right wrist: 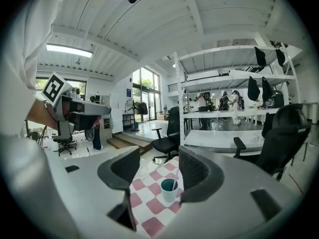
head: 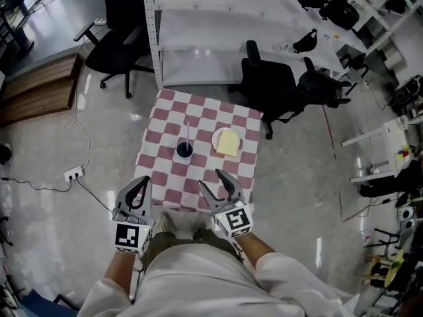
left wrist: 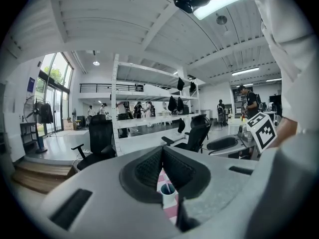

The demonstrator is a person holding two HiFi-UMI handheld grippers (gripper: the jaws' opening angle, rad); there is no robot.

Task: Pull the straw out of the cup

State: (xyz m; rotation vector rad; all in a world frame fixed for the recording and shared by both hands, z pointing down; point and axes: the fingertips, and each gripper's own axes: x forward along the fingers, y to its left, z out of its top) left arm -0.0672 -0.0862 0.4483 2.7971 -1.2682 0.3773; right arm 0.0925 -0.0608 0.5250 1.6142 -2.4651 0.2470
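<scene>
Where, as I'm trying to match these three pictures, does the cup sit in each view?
Head view: the cup is just left of the picture's centre, on the table.
Left gripper view: the cup is low in the picture, near the centre.
Right gripper view: the cup is low in the picture, slightly right of centre.
Shared landmark: the checked tablecloth under it.

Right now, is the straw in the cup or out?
In. The straw pokes up from inside the cup on the checkered table.
</scene>
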